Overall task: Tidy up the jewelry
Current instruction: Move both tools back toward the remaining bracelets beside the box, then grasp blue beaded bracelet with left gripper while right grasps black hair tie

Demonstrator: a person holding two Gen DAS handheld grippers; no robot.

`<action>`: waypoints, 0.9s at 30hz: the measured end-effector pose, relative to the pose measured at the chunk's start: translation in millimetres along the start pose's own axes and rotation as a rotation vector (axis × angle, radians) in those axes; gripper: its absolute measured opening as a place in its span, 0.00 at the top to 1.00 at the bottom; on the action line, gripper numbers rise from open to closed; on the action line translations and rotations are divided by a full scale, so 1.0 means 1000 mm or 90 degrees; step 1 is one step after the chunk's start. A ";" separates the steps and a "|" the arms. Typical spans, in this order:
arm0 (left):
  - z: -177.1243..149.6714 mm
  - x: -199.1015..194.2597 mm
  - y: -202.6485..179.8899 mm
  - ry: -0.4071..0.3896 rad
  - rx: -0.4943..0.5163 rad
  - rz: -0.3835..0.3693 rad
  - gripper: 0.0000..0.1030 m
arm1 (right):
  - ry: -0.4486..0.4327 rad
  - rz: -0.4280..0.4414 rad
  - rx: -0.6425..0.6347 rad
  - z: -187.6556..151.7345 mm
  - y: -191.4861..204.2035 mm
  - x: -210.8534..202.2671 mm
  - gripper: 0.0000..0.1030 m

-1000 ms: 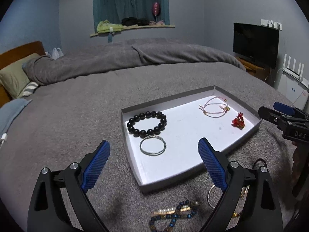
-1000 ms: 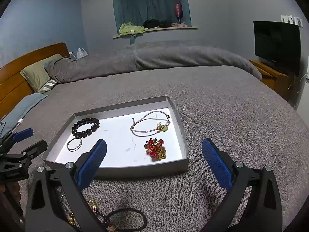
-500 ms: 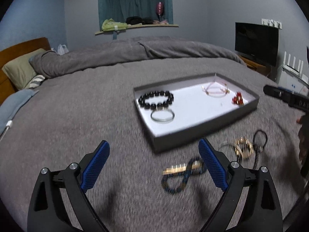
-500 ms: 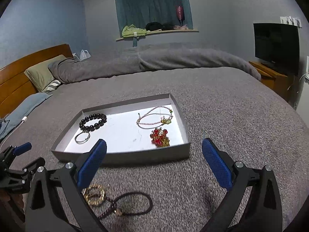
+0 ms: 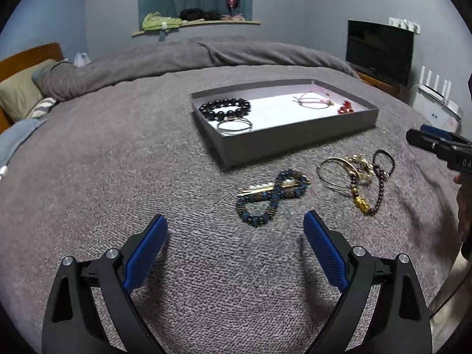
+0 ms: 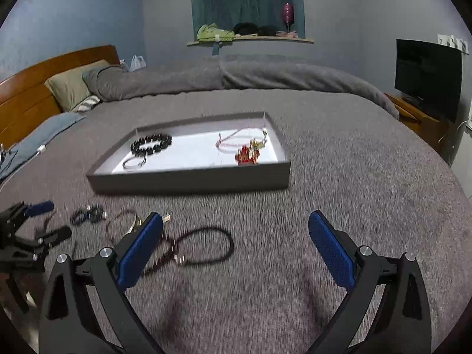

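Your left gripper (image 5: 235, 228) is held low with both blue-padded fingers (image 5: 145, 253) spread wide apart and nothing between them. Your right gripper (image 6: 235, 225) is likewise held low, its fingers (image 6: 331, 249) spread wide and holding nothing. Each gripper appears at the edge of the other's view: the right one at the far right of the left camera, the left one at the far left of the right camera.

Both wrist views look low across the bed, sharing the tray (image 5: 295, 140) ahead.
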State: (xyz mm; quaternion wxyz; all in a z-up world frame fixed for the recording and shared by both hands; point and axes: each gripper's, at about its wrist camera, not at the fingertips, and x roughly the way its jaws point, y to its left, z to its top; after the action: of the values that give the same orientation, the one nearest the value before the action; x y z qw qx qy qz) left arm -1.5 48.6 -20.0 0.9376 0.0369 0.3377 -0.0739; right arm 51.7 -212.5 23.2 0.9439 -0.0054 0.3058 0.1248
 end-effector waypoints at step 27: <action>0.005 0.012 -0.021 0.004 0.080 -0.007 0.64 | 0.093 0.012 -0.016 -0.021 0.002 0.027 0.59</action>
State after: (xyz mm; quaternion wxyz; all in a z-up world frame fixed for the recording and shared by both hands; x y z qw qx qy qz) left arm 7.2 25.8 -23.7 0.9319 0.0941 0.3358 -0.0998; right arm 60.4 -205.6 -9.2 0.9176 -0.0239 0.3725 0.1366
